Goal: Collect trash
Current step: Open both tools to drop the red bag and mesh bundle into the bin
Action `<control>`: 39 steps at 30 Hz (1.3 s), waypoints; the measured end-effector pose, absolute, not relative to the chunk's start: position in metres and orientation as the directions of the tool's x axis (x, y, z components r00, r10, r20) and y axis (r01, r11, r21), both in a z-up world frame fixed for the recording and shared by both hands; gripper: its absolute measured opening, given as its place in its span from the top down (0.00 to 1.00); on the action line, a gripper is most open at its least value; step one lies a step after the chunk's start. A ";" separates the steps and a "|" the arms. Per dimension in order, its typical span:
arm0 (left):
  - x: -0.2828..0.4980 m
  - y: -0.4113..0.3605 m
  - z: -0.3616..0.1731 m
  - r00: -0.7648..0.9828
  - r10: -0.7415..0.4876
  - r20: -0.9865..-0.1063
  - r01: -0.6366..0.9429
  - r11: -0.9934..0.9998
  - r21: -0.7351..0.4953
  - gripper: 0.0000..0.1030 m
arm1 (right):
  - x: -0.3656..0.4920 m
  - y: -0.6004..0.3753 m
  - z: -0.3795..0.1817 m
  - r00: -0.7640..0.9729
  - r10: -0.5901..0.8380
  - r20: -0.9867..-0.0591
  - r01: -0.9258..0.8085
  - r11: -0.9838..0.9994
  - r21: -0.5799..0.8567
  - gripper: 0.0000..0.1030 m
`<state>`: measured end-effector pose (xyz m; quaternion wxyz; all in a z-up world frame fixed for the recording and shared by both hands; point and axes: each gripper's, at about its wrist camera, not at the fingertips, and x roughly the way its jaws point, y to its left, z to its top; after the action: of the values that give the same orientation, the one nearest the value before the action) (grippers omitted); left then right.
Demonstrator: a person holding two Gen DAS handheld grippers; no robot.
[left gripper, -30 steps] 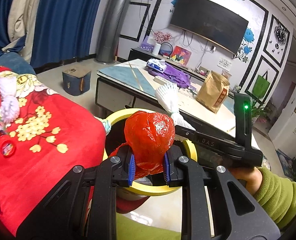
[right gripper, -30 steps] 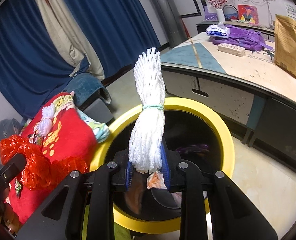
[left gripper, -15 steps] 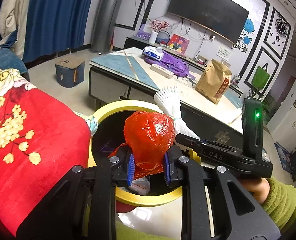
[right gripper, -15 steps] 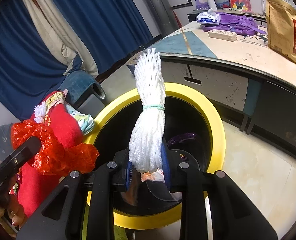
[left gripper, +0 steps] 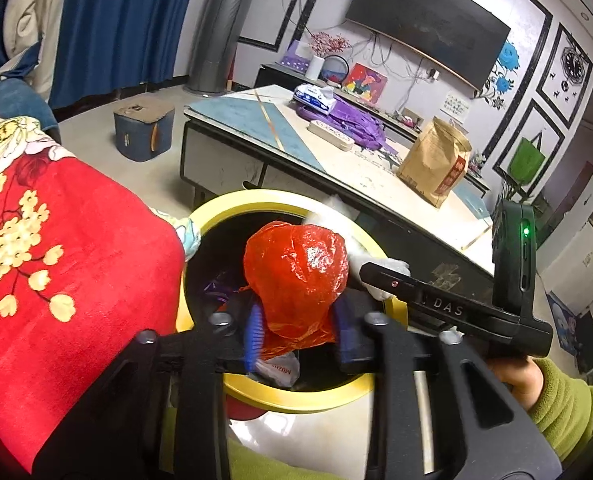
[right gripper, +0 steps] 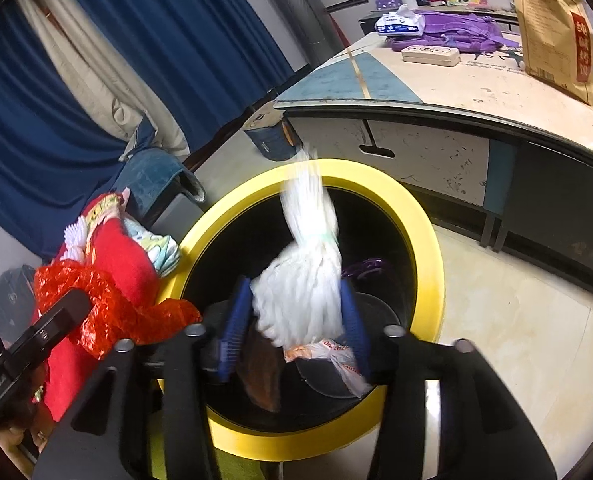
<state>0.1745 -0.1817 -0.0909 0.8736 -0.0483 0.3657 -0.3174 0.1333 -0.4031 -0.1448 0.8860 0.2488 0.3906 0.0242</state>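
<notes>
A yellow-rimmed black trash bin (left gripper: 284,199) stands on the floor below both grippers; it also shows in the right wrist view (right gripper: 424,240), with wrappers inside. My left gripper (left gripper: 299,330) has its jaws spread around a crumpled red plastic bag (left gripper: 296,272) that sits between the blue pads above the bin mouth. My right gripper (right gripper: 294,328) has opened wide, and the white foam net bundle (right gripper: 304,288) is blurred, tipping between the pads over the bin. The red bag also shows in the right wrist view (right gripper: 108,304).
A red flowered blanket (left gripper: 56,264) lies just left of the bin. A low coffee table (left gripper: 336,152) stands behind it with a brown paper bag (left gripper: 436,164), a purple bag and a tissue pack. A blue stool (left gripper: 142,130) sits on the floor beyond.
Both grippers moved closer over the bin and their jaws spread apart. The foam net tilted and blurred between the right pads; the red bag sits looser between the left pads.
</notes>
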 end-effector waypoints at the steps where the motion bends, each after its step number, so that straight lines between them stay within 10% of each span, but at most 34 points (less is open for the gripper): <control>1: 0.174 -0.181 -0.091 0.534 -0.590 -0.606 0.514 0.795 -0.321 0.58 | 0.133 -0.404 -0.144 0.697 0.233 -0.678 0.154 0.875 0.459 0.53; 8: 0.173 -0.167 -0.086 0.578 -0.559 -0.594 0.445 0.826 -0.345 0.10 | 0.131 -0.407 -0.138 0.715 0.224 -0.662 0.157 0.872 0.464 0.42; 39: 0.175 -0.165 -0.043 0.577 -0.648 -0.498 0.518 0.761 -0.390 0.10 | 0.119 -0.428 -0.104 0.782 0.162 -0.602 0.196 0.853 0.483 0.32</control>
<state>0.1752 -0.1647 -0.0431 0.8822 -0.1015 0.3201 -0.3302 0.1192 -0.4276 -0.1042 0.9042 0.2707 0.3303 -0.0093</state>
